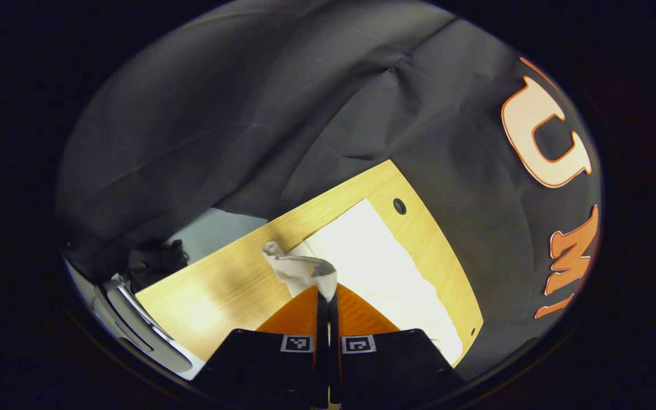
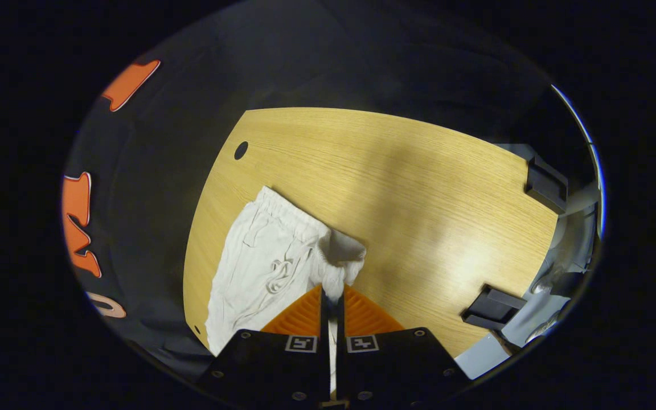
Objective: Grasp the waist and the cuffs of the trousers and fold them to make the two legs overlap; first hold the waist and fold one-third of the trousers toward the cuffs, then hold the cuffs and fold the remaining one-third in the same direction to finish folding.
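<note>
White trousers (image 2: 265,256) lie on the wooden table (image 2: 419,188), with the gathered waistband and drawstring toward the table's left side in the right gripper view. My right gripper (image 2: 332,296) is shut on a corner of the waistband, which is lifted and puckered at the fingertips. In the left gripper view the trousers (image 1: 379,267) spread flat to the right, and my left gripper (image 1: 327,293) is shut on a raised cuff end of the cloth that curls up to the left of the fingertips.
The table has a round cable hole (image 2: 241,150) near its far corner. Two black brackets (image 2: 490,307) sit at the right edge in the right gripper view. A white and grey frame (image 1: 140,324) and a dark bundle (image 1: 154,259) stand beyond the table's left edge.
</note>
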`<state>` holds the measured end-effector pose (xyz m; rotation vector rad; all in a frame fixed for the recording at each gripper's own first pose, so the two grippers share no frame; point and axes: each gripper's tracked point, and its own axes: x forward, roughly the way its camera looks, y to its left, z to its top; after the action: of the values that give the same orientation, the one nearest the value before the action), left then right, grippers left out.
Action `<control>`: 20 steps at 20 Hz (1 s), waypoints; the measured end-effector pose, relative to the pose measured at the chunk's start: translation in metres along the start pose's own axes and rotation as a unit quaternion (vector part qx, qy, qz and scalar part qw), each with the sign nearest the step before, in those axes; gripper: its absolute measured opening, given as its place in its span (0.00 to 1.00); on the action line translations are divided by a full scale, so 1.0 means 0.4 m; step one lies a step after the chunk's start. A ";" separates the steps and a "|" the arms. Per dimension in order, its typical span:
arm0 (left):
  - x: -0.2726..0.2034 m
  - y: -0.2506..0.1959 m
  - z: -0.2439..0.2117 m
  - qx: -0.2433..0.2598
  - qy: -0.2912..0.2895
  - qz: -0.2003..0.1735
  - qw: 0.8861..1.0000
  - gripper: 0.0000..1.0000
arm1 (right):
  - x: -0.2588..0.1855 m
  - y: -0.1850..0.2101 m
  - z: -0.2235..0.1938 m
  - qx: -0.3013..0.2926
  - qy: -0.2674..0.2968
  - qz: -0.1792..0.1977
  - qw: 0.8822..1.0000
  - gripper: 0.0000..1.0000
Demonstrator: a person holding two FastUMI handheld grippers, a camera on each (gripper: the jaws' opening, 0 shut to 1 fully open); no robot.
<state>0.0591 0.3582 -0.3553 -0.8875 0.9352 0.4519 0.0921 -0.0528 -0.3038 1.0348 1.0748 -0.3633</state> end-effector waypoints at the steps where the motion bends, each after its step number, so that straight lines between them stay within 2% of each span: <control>1: 0.020 -0.013 0.010 0.006 0.008 -0.002 1.000 0.04 | -0.002 0.015 0.008 0.005 -0.001 0.001 1.000 0.05; 7: 0.110 -0.098 0.086 0.092 0.056 -0.024 0.994 0.04 | 0.005 0.094 0.054 0.033 0.008 0.004 0.999 0.05; 10: 0.144 -0.153 0.139 0.143 0.069 -0.044 0.986 0.04 | 0.024 0.147 0.084 0.053 0.015 0.012 0.998 0.05; 13: 0.205 -0.179 0.186 0.189 0.081 -0.045 0.978 0.04 | 0.056 0.170 0.110 0.068 0.024 0.008 0.997 0.05; 18: 0.328 -0.232 0.228 0.225 0.089 -0.049 0.969 0.04 | 0.135 0.219 0.134 0.108 0.041 0.009 0.993 0.05; 20: 0.367 -0.242 0.234 0.224 0.088 -0.049 0.969 0.04 | 0.162 0.248 0.149 0.118 0.042 0.016 0.992 0.05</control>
<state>0.2507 0.3744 -0.4074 -0.5609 1.0966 0.0667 0.2239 -0.0378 -0.3028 1.2866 1.1080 -0.4320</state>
